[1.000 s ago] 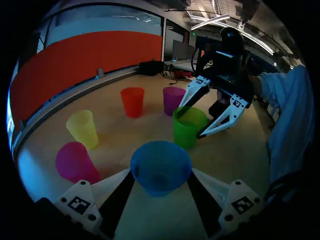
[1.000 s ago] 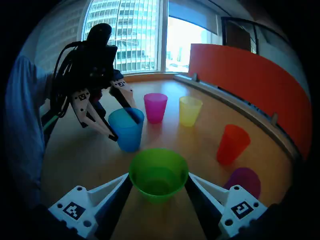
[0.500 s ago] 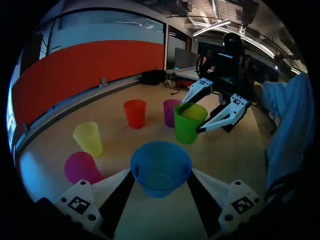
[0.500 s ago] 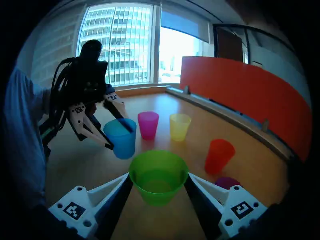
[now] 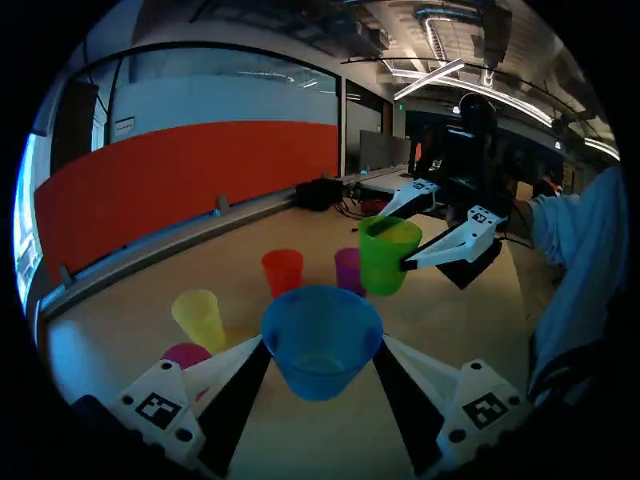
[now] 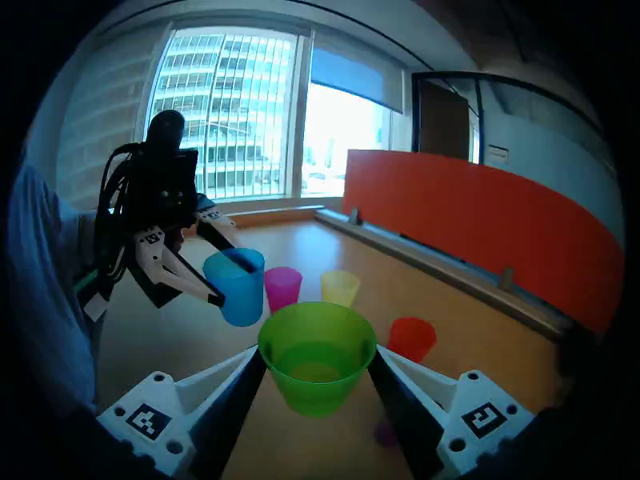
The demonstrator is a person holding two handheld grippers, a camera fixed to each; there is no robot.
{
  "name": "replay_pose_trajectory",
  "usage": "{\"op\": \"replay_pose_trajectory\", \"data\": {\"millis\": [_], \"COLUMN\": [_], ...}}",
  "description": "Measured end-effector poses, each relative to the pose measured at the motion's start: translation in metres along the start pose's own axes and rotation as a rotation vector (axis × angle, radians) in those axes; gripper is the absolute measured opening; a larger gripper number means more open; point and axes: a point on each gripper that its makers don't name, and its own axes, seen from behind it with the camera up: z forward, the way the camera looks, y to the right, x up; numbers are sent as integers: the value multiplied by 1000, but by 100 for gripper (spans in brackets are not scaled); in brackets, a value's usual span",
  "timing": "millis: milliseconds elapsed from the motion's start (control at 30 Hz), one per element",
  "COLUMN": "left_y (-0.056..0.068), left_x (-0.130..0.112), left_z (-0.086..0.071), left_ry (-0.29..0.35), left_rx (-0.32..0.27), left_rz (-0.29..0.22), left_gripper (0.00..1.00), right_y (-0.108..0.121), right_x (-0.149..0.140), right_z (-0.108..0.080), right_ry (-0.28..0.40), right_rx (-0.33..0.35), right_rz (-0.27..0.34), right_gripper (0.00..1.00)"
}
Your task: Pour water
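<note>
My left gripper [image 5: 322,362] is shut on a blue cup [image 5: 322,340], held upright above the wooden table [image 5: 448,312]. My right gripper [image 6: 317,370] is shut on a green cup [image 6: 317,356] with some water in its bottom, also upright and lifted. In the left gripper view the green cup [image 5: 387,254] hangs in the air in the right gripper [image 5: 400,248], beyond the blue cup. In the right gripper view the blue cup [image 6: 234,286] hangs in the left gripper [image 6: 220,276] to the left.
Below on the table stand an orange cup [image 5: 282,271], a purple cup [image 5: 349,270], a yellow cup [image 5: 200,318] and a pink cup [image 5: 186,355]. An orange wall panel [image 5: 184,176] runs along the table's far side. A person's sleeve [image 5: 584,264] is at the right.
Both cups have been lifted off the table and raised well above the other cups. The table and the standing cups now look lower and smaller in both views.
</note>
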Motion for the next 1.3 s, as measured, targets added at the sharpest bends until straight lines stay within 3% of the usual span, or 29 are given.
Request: {"op": "replay_pose_trajectory", "data": {"millis": [300, 600, 1067, 1300], "left_y": [-2, 4, 11, 15], "left_x": [33, 58, 84, 88], "left_z": [-10, -16, -24, -26], "left_ry": [83, 170, 279, 299], "left_rx": [25, 19, 14, 9], "left_rz": [5, -24, -41, -38], "left_gripper": [86, 86, 87, 86], "right_y": [5, 7, 11, 10], "right_x": [32, 53, 77, 86], "right_z": [-13, -19, -23, -22], "right_ry": [87, 148, 185, 187], "right_rx": [-44, -65, -75, -73], "right_rz": [12, 26, 17, -8], "right_gripper": [90, 90, 90, 90]}}
